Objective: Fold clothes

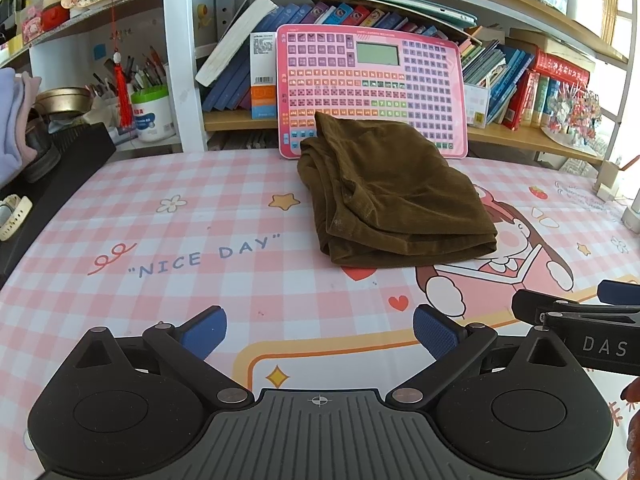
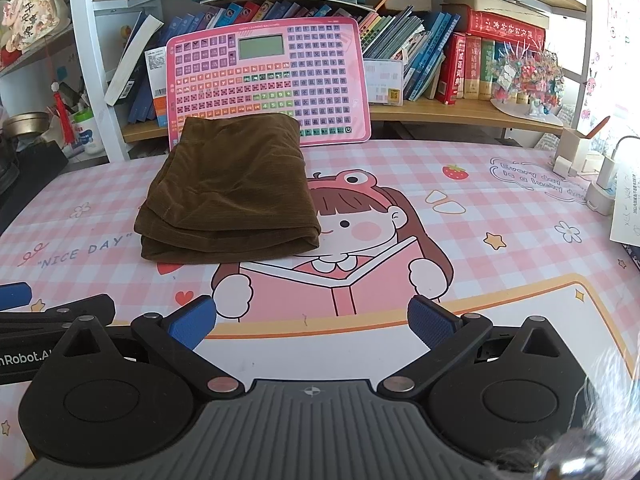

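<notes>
The brown folded garment (image 1: pixel 394 196) covered the lower left corner of the pink keyboard board (image 1: pixel 372 88) beyond the left tool (image 1: pixel 320 332). The right tool (image 1: pixel 576 308) was cut off by the frame's right edge. Book titles on the shelf (image 2: pixel 460 110) behind were mostly too small to read.

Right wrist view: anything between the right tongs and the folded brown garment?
No objects. In the right wrist view only bare pink checked mat with its cartoon girl print separates the open right tongs from the folded brown corduroy garment.
</notes>
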`<state>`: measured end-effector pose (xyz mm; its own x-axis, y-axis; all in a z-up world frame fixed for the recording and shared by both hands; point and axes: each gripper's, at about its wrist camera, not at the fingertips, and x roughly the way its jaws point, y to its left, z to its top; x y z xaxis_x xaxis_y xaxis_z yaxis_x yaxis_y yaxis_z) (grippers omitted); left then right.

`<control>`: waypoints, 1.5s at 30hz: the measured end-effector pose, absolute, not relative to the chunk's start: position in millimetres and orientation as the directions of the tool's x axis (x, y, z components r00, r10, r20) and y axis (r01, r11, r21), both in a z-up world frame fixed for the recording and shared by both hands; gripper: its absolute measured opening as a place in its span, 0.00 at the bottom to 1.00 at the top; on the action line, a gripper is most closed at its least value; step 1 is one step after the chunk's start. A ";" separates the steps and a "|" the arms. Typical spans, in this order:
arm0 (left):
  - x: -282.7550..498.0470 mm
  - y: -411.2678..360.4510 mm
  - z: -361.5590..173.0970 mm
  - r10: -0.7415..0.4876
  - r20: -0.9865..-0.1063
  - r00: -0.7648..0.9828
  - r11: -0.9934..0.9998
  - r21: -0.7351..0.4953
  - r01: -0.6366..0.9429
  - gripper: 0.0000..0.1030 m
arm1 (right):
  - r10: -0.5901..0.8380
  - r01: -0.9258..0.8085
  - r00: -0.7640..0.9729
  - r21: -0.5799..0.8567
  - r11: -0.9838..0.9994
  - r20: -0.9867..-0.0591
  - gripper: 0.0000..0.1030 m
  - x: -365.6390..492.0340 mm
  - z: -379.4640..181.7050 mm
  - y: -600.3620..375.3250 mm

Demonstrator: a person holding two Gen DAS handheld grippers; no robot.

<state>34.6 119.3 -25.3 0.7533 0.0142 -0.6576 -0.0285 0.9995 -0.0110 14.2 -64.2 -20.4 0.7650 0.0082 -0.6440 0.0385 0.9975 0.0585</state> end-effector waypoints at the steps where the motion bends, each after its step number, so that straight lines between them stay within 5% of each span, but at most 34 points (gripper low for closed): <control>1: 34.7 119.2 -25.5 0.015 -0.658 0.753 1.000 -0.011 -0.029 0.98 | 0.008 0.038 0.765 0.059 0.998 -0.644 1.00 14.3 -20.4 -64.2; 45: 29.8 118.1 -24.2 0.011 -0.670 0.742 0.999 -0.015 -0.029 0.98 | 0.012 0.042 0.759 0.068 0.997 -0.651 1.00 7.2 -24.8 -66.0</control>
